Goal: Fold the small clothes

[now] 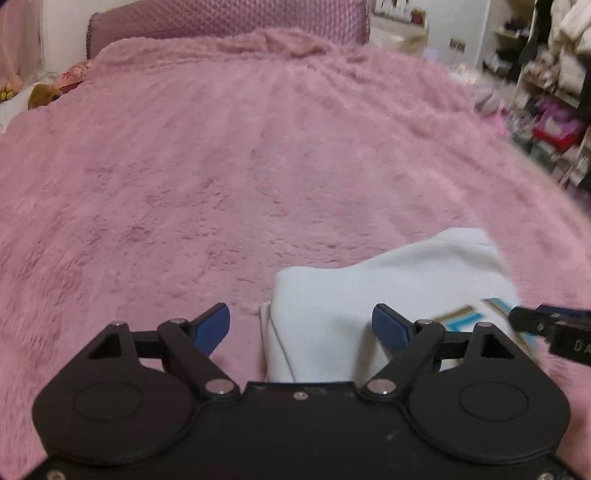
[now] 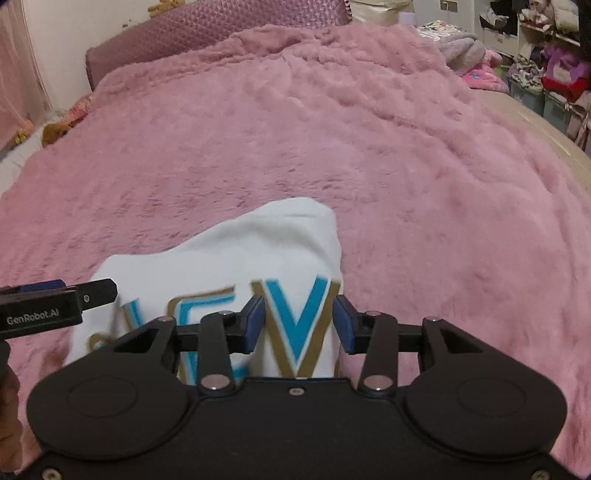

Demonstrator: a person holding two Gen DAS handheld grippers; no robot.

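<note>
A small white garment [image 2: 236,258] printed with blue-and-gold letters lies in a compact, partly folded bundle on a fluffy pink blanket [image 2: 406,166] covering a bed, near the blanket's close edge. In the right wrist view the bundle sits at about 6 o'clock, its printed face up and a rounded fold reaching toward 12 o'clock. In the left wrist view it lies at roughly 5 o'clock, with a layered folded edge along its left side.

The right gripper [image 2: 298,323] hovers low over the lettering, its blue-padded fingers parted to either side of the large letter and closing on nothing. The left gripper [image 1: 301,326] is spread wide and also empty: one pad is over the white cloth and the other over bare blanket, at the bundle's left edge. Whether any pad touches the fabric cannot be told. Each tool shows at the edge of the other's view, the left one entering at 9 o'clock in the right view.

The garment appears to be between folds, already reduced but not yet flat and squared. The next move likely calls for both tools to settle on an edge or corner, pinch through all layers, and carry it across evenly so the soft cloth does not slump or drag on the deep pile.

Beyond, a quilted mauve headboard [image 2: 207,33] stands at 12 o'clock, and cluttered shelves [image 2: 546,66] at 2 o'clock.
</note>
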